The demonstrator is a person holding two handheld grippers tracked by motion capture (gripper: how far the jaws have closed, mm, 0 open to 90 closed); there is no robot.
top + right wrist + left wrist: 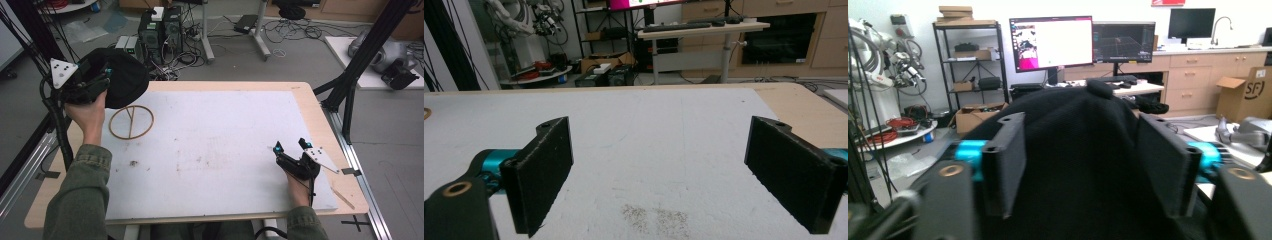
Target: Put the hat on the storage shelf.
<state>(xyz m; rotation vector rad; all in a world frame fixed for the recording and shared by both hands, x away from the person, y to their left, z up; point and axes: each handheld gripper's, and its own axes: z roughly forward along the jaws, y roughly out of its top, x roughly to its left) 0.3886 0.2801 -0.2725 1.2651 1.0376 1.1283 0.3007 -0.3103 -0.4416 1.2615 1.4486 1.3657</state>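
Note:
A black cloth hat (126, 75) hangs over the table's far left corner, just beyond a wooden ring (131, 122) with a thin upright rod in it. My left gripper (107, 79) is raised at the hat's left side. In the left gripper view the hat (1083, 125) bulges between the two pads (1004, 165), which stand wide, their inner faces showing; my left gripper (1083, 165) is open. What bears the hat I cannot tell. My right gripper (290, 146) rests low on the white board near its right front, and its jaws (674, 175) are open and hold nothing.
The white board (225, 145) covers most of the wooden table, with faint stains (656, 215) near my right gripper. Black frame posts (350, 85) stand at the table's right. Computers and cables (160, 35) lie on the floor beyond the far edge.

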